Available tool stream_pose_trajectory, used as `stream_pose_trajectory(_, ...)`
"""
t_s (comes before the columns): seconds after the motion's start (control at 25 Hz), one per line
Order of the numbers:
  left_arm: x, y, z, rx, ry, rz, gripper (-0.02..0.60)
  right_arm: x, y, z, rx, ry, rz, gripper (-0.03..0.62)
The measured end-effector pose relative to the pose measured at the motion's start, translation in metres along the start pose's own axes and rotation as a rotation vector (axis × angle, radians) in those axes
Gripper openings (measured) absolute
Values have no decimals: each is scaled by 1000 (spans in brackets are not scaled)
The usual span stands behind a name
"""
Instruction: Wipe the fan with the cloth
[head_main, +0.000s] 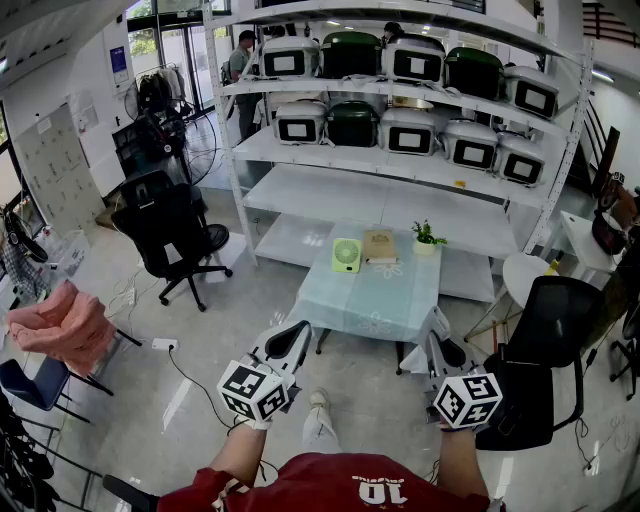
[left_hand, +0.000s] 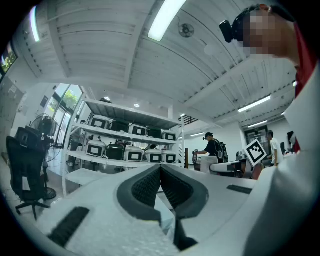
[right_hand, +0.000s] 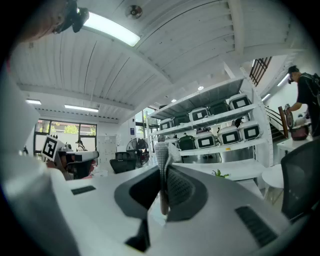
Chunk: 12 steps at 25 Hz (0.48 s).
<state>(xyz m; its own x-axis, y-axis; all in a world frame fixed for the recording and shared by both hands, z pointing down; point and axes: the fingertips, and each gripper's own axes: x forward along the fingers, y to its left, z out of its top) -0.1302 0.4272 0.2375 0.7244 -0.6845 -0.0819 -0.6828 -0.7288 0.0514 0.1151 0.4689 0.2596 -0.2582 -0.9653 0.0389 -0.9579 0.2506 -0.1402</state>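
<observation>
A small green desk fan stands at the far left of a low table with a pale blue cover, ahead of me in the head view. Both grippers are held low, well short of the table. My left gripper has its jaws pressed together with nothing between them. In the right gripper view, my right gripper is shut on a grey cloth, and a strip of it sticks up above the jaws. Neither gripper view shows the green fan.
A brown box and a small potted plant share the table with the fan. Black office chairs stand at left and right. White shelving with cookers is behind. A power strip with its cable lies on the floor.
</observation>
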Motion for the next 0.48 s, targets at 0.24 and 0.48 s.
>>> stream_pose_trajectory(0.24, 2, 3, -7, -58, -8, 21, -2, 1, -6, -5, -15, 12, -16, 17)
stream_pose_trajectory(0.48, 5, 0, -8, -55, -12, 16, -2, 2, -8, -6, -21, 15, -21, 17)
